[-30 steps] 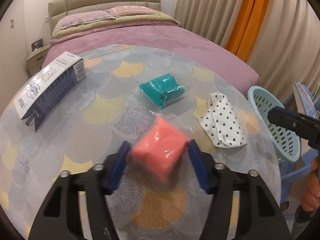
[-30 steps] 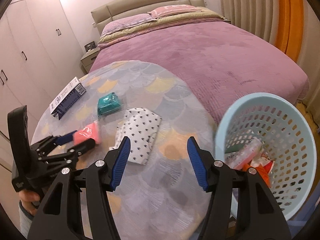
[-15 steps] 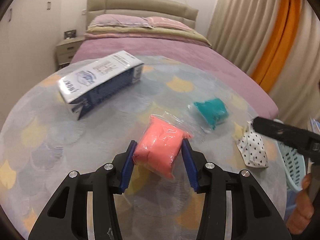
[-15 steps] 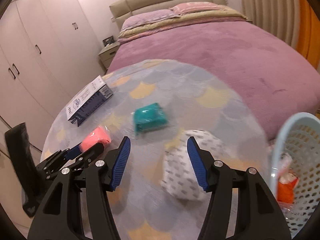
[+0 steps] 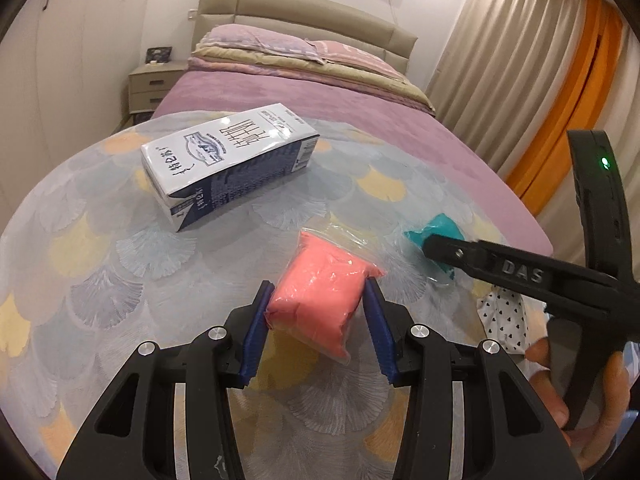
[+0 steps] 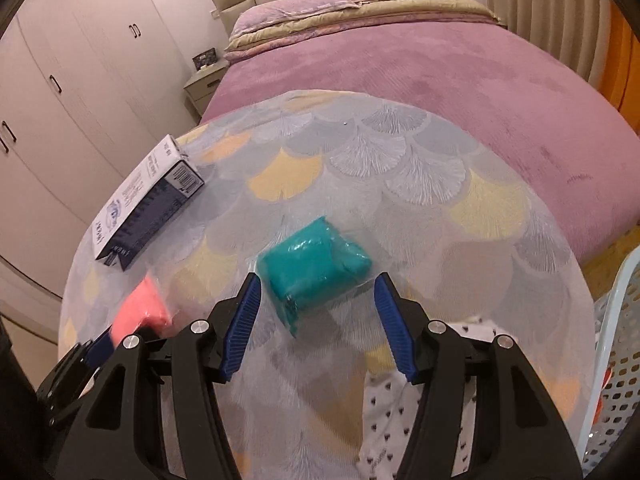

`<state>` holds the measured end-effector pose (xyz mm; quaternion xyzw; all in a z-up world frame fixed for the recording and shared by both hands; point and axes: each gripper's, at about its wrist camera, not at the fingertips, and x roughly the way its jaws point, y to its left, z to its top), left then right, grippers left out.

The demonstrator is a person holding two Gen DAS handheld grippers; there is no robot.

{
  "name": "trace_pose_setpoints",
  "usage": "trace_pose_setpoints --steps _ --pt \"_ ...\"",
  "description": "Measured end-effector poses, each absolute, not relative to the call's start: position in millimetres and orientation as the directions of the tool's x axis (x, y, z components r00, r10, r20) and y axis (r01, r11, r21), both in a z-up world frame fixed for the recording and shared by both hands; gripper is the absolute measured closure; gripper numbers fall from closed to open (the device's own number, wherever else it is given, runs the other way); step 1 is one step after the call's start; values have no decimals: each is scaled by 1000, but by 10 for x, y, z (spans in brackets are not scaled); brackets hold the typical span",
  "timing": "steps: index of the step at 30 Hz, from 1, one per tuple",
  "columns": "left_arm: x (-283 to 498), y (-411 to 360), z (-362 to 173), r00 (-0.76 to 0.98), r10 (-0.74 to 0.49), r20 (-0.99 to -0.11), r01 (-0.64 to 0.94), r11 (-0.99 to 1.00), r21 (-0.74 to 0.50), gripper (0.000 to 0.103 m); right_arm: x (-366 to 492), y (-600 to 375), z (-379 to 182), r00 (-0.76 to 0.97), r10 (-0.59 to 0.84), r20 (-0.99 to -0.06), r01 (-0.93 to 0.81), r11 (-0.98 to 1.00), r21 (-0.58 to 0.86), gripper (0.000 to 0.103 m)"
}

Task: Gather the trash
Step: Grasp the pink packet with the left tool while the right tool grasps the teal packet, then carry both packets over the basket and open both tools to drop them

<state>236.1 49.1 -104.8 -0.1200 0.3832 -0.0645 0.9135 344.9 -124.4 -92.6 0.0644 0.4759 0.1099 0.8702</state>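
While the pink packet (image 5: 320, 304) is kept clamped in the left gripper (image 5: 318, 328) above the table (image 5: 100, 280), the right gripper (image 6: 318, 328), jaws apart, has been shifted from the dotted pouch (image 6: 384, 428) to the teal packet (image 6: 314, 274).

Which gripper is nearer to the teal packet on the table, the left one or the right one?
Right. The right gripper is open with the teal packet between its fingertips. The left gripper is off to the side, shut on the pink packet.
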Motion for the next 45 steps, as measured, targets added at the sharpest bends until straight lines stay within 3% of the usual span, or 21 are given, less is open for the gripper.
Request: trace_pose_setpoints --steps 6,11,14,18,33,45 --pt "2335 458 -1037 706 -193 -682 32 970 -241 59 3451 -1176 -951 549 238 -802 -137 971 194 36" --pt "2339 483 -1051 703 -203 -682 28 966 -258 59 3457 -1124 -955 572 204 -795 -139 979 151 36" --pt "2327 478 -1048 703 -202 -682 30 966 -255 59 3427 -1069 -955 585 168 -793 -141 984 104 48" --pt "2312 476 -1039 705 -200 -680 35 968 -249 59 3411 -1094 -943 588 179 -789 -147 983 114 54" --pt "2271 395 -966 721 -198 -664 62 973 -222 59 3077 -1295 -660 634 200 -747 -139 980 145 55" --pt "1984 -199 -480 749 -311 -585 242 950 -196 59 2585 -1912 -149 710 147 -689 -83 989 126 55"
